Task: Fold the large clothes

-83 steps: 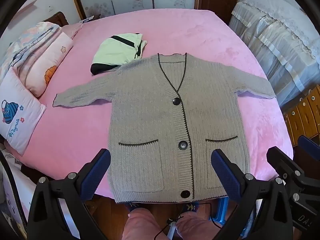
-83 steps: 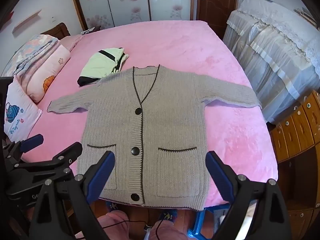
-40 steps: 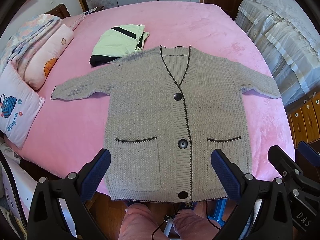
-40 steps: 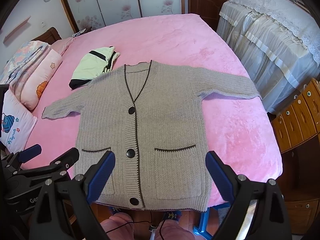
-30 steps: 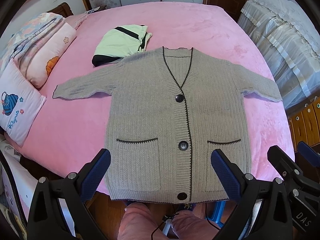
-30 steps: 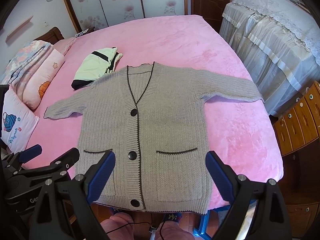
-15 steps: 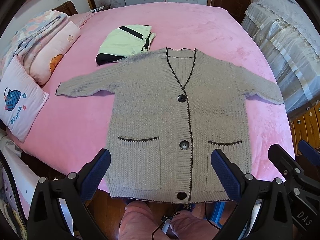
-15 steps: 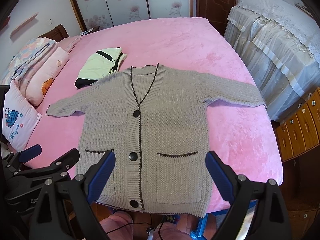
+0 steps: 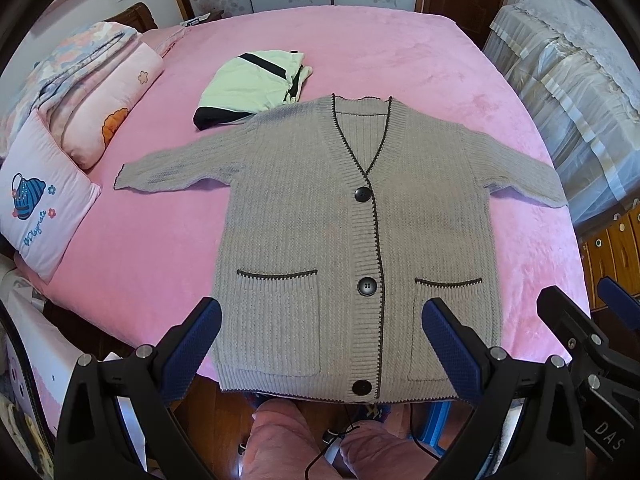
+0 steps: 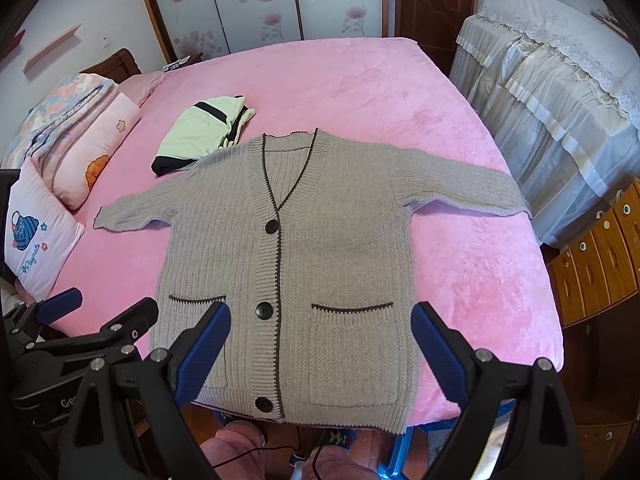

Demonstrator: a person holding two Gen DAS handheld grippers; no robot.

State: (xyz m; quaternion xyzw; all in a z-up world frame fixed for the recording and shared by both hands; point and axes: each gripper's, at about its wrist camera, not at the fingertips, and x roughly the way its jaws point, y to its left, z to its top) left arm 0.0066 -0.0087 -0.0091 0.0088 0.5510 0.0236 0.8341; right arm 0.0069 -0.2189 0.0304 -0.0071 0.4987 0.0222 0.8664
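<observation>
A grey knit cardigan (image 9: 352, 232) with dark trim, three buttons and two pockets lies flat, face up, on the pink bed (image 9: 360, 52), sleeves spread to both sides, hem hanging at the near edge. It also shows in the right wrist view (image 10: 304, 248). My left gripper (image 9: 320, 344) is open and empty, held above the hem. My right gripper (image 10: 320, 348) is open and empty, also above the hem. The right gripper also shows at the right edge of the left wrist view (image 9: 592, 344).
A folded pale green garment (image 9: 252, 84) lies behind the cardigan's left shoulder. Pillows and folded quilts (image 9: 80, 96) line the bed's left side. A white-covered piece of furniture (image 10: 560, 92) and a wooden drawer chest (image 10: 600, 256) stand at the right. The person's knees (image 9: 304, 444) are below the hem.
Both grippers stayed open and shifted only slightly; the view has drifted a little so the cardigan sits somewhat lower and to the right in frame. The cardigan itself has not moved.
</observation>
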